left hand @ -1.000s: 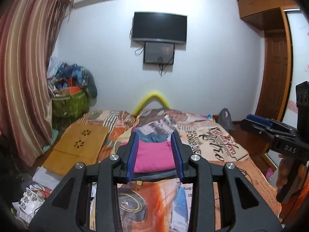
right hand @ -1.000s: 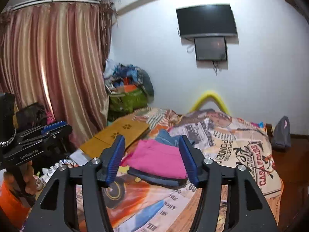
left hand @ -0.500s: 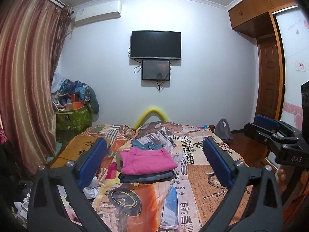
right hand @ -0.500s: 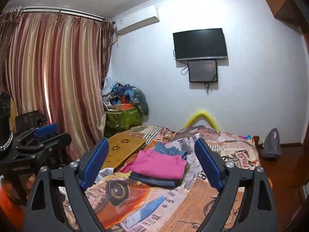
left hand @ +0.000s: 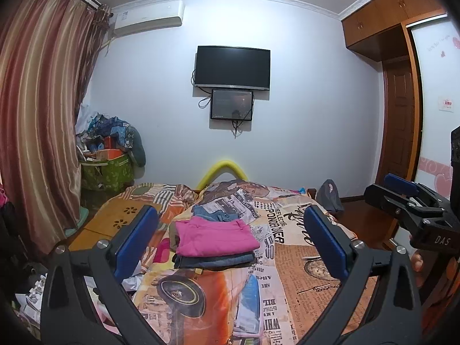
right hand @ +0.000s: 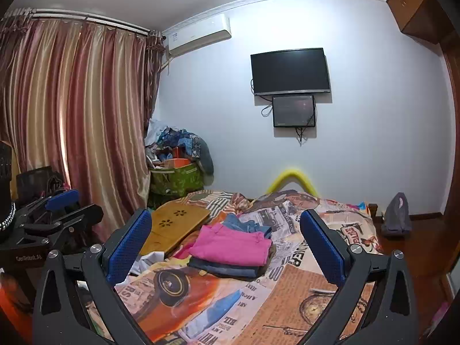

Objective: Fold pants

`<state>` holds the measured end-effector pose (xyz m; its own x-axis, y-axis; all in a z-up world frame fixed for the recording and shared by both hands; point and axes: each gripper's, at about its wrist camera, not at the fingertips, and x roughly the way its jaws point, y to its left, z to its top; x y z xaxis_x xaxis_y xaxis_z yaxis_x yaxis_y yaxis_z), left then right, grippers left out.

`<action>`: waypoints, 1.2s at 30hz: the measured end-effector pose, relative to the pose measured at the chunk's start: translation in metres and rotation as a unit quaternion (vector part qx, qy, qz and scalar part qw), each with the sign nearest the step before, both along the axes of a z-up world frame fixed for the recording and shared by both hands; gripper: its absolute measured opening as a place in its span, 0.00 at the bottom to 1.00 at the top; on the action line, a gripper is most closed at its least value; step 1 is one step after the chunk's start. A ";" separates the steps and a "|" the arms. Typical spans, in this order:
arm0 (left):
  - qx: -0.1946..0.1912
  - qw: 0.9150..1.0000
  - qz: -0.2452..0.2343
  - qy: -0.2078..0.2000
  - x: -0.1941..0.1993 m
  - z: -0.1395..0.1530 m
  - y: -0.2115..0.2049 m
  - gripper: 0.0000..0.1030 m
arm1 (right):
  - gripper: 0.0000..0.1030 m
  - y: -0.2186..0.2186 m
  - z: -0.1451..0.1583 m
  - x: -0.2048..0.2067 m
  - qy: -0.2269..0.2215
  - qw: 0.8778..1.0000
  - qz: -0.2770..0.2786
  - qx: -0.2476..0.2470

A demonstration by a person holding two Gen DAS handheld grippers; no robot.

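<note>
Although no garment was in either tool at the time of inspection, the work appeared largely complete: a pair of bright pink pants, folded into a flat rectangle, lay on top of a stack of folded dark blue denim garments at the centre of the left wrist view, on the bed with the newspaper-and-car print cover. Just behind the stack lay a rumpled light blue denim item, seemingly not yet folded; whether it formed part of the task could not be determined. The left gripper stood wide open, blue pads well apart, holding nothing and clear of the stack. The right gripper was likewise spread wide and empty. Both tools were raised above the bed, apart from the cloth. In the inspector's judgement, folding of the pink pair was finished; only the loose denim item possibly remained.
</note>
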<state>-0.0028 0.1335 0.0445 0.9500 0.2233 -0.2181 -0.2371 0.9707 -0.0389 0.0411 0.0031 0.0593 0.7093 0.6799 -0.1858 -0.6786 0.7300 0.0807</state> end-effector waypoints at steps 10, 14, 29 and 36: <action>0.008 1.000 0.002 0.008 0.003 -0.005 -0.001 1.00 | 1.00 0.001 -0.002 -0.003 -0.001 1.000 -0.001 -0.008; 0.009 1.000 0.001 0.010 0.004 -0.008 -0.002 1.00 | 1.00 0.002 -0.002 -0.004 0.001 1.000 0.000 -0.011; 0.002 1.000 -0.003 0.012 0.004 -0.008 -0.001 1.00 | 1.00 0.003 -0.004 -0.003 0.010 1.000 0.000 -0.017; 0.007 1.000 -0.006 0.012 0.006 -0.007 -0.004 1.00 | 1.00 0.002 -0.004 -0.003 0.013 1.000 0.000 -0.017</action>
<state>0.0027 0.1297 0.0373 0.9474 0.2145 -0.2373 -0.2257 0.9740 -0.0204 0.0382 0.0048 0.0548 0.7042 0.6728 -0.2266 -0.6763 0.7329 0.0742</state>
